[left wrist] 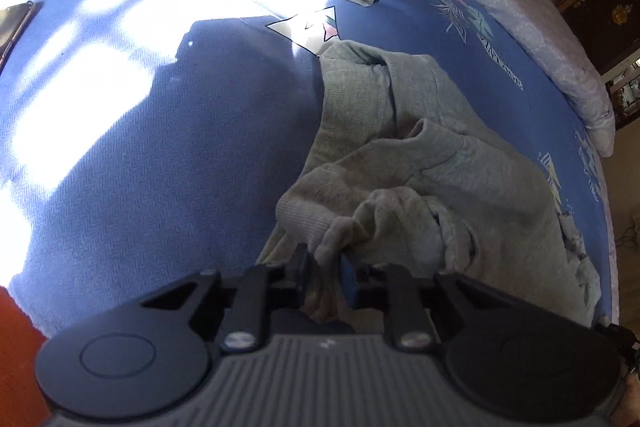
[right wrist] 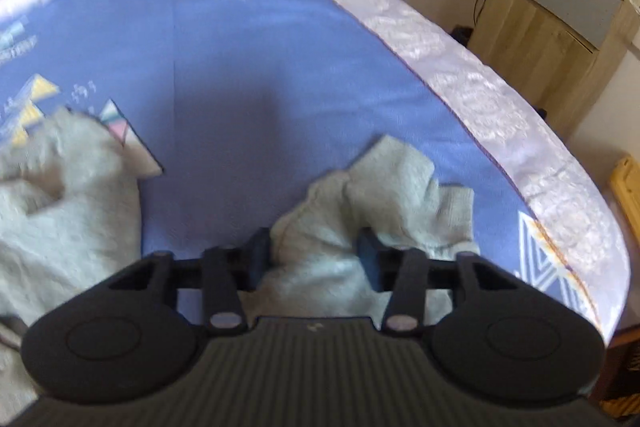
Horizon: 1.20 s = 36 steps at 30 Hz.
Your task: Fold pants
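Both claws have only just bitten in: left claw (left wrist: 325,261) and right claw (right wrist: 313,253) each clenched on a bunch of the grey pants (left wrist: 420,163), which lie crumpled at four o'clock on the bed (left wrist: 140,147). Folding looks barely begun, every fold remaining.

both wrist views look steeply down, close – sharing the blue bed (left wrist: 140,147) (right wrist: 224,67).
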Each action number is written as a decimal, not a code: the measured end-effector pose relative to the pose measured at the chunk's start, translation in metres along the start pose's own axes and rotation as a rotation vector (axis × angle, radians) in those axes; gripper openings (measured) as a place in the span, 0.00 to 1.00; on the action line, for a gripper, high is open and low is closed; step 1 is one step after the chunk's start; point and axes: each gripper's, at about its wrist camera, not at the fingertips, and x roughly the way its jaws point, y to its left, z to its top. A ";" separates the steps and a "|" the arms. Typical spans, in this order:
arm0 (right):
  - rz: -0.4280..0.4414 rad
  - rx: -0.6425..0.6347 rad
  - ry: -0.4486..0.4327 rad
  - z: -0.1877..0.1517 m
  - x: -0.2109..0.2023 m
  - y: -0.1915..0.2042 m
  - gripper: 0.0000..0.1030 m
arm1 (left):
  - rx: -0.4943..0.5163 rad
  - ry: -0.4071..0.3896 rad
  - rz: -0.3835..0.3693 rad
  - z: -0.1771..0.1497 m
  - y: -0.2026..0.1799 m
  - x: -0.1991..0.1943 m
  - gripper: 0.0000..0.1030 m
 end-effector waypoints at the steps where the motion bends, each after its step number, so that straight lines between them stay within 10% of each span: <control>1: 0.023 0.054 -0.013 0.004 -0.007 -0.008 0.07 | -0.009 -0.004 -0.020 0.000 0.004 -0.005 0.12; 8: 0.285 0.439 -0.364 -0.015 -0.131 -0.104 0.07 | -0.030 -0.075 -0.124 0.000 0.030 -0.075 0.11; 14: 0.017 0.472 -0.222 -0.073 -0.121 -0.134 0.23 | -0.014 -0.018 -0.015 -0.026 0.053 -0.084 0.22; 16: -0.152 0.496 -0.176 -0.084 -0.111 -0.134 0.52 | 0.010 0.017 0.049 -0.033 0.057 -0.077 0.28; 20: -0.210 0.631 -0.297 -0.073 -0.121 -0.139 0.51 | -0.022 -0.056 0.050 -0.025 0.065 -0.098 0.33; 25: 0.037 0.383 -0.383 -0.017 -0.132 -0.075 0.52 | -0.015 -0.192 0.022 0.017 0.048 -0.116 0.44; 30: 0.352 0.099 -0.232 0.036 -0.091 0.034 0.59 | 0.121 -0.199 -0.012 0.057 -0.008 -0.069 0.59; 36: 0.425 -0.238 -0.056 0.065 -0.035 0.159 0.62 | 0.156 -0.085 -0.011 0.081 -0.048 0.014 0.73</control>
